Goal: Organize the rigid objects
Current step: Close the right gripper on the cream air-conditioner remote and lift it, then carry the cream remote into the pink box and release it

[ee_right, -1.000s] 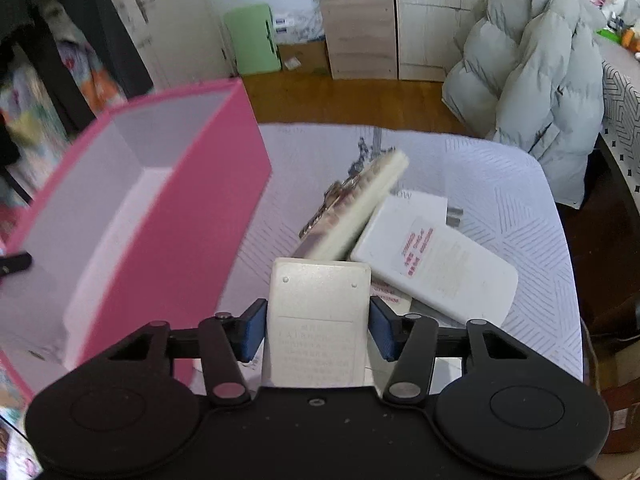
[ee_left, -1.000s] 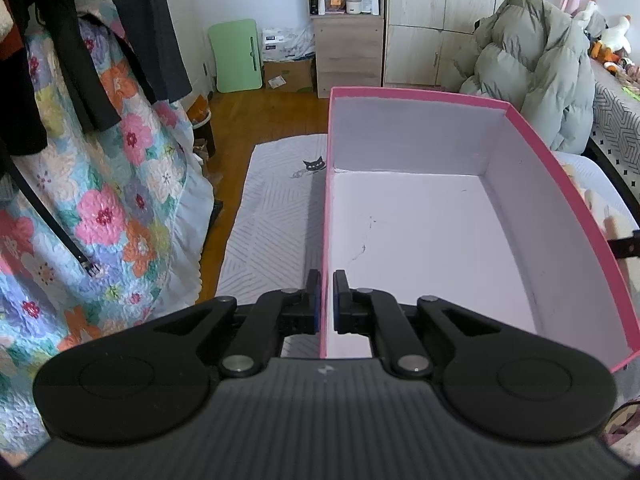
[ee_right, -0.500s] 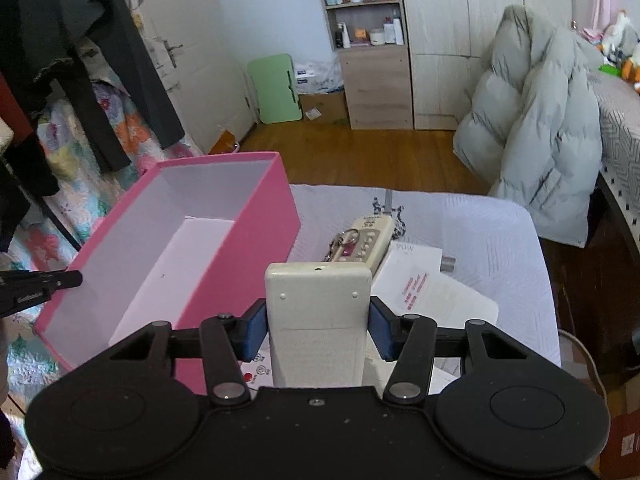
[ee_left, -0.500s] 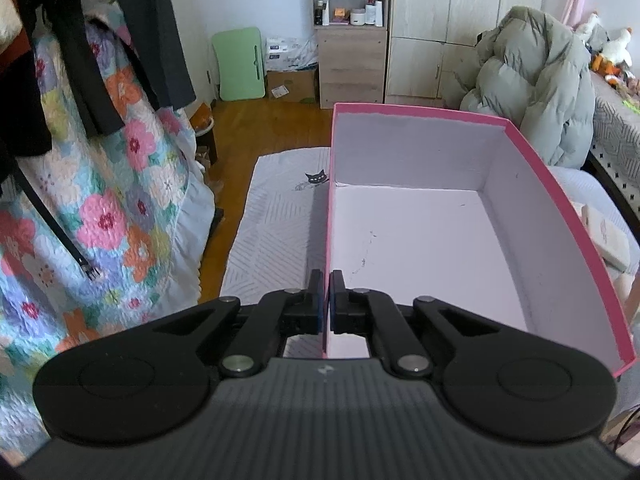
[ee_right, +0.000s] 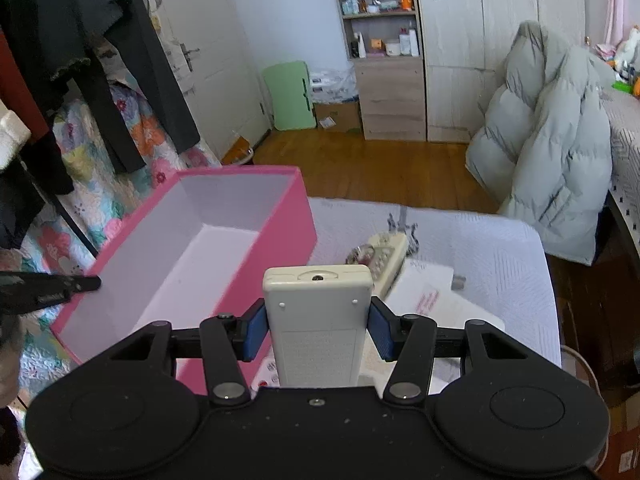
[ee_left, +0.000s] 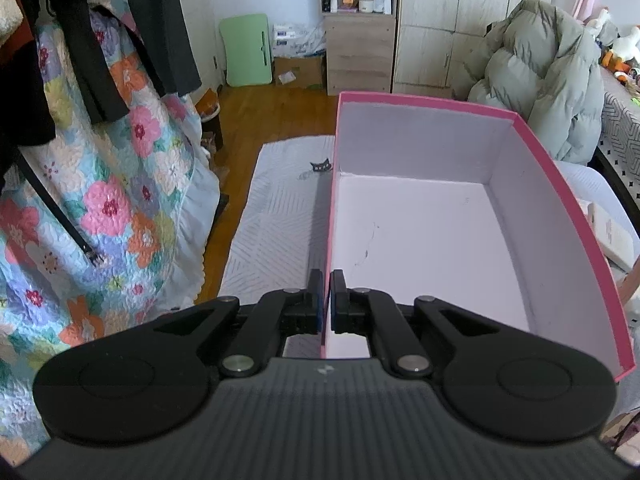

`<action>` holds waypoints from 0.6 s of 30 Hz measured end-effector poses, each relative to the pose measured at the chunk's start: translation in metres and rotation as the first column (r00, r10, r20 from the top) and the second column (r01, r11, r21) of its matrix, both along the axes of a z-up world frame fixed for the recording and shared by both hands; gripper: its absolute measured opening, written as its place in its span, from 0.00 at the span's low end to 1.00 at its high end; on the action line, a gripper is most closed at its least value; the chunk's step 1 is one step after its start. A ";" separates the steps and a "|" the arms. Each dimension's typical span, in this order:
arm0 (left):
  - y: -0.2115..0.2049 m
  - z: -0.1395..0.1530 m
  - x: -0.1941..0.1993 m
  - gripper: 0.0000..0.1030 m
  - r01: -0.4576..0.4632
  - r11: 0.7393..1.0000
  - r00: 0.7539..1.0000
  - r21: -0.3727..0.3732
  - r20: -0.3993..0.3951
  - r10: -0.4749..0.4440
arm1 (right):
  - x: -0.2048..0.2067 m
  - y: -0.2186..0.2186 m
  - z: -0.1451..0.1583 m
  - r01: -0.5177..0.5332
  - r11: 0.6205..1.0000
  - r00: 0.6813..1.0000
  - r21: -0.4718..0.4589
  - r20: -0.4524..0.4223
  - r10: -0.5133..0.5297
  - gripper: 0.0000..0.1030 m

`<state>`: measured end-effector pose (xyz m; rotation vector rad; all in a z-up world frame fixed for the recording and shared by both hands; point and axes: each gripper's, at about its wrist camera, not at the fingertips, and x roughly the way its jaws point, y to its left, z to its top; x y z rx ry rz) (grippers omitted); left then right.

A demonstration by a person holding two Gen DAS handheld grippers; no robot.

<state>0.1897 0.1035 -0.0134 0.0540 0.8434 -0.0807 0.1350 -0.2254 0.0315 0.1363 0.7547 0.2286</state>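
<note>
The left claw (ee_left: 326, 300) is clamped on the near wall of a pink box (ee_left: 560, 196) on the bench (ee_right: 500, 240). Right of it, the right claw (ee_right: 317, 332) grips a cream remote (ee_right: 318, 320), raised beside the box.

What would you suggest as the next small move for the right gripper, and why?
Probably carry the white remote leftward over the pink box and lower it in. The right gripper grips it above the table, the box interior looks bare, and the left gripper pinches the box wall.
</note>
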 end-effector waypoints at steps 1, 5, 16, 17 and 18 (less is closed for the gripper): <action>0.000 0.000 0.000 0.03 -0.004 1.000 1.000 -0.004 -0.004 0.004 | 0.000 0.002 0.007 -0.010 1.000 1.000 0.001 0.020 0.010 0.56; 0.005 0.000 0.002 0.02 -0.001 1.000 1.000 -0.030 -0.022 0.000 | 0.007 0.016 0.040 -0.063 0.998 0.993 -0.026 0.096 0.065 0.56; 0.007 -0.001 0.002 0.02 -0.020 0.998 0.999 -0.053 -0.044 0.017 | 0.047 0.080 0.078 -0.336 0.932 0.933 0.139 0.186 0.308 0.56; 0.007 -0.001 0.002 0.02 -0.019 0.998 0.999 -0.053 -0.043 0.017 | 0.058 0.089 0.068 -0.344 0.925 0.934 0.159 0.159 0.320 0.56; 0.007 -0.001 0.002 0.02 -0.022 0.998 0.999 -0.056 -0.044 0.020 | 0.070 0.098 0.059 -0.343 0.924 0.937 0.169 0.134 0.324 0.56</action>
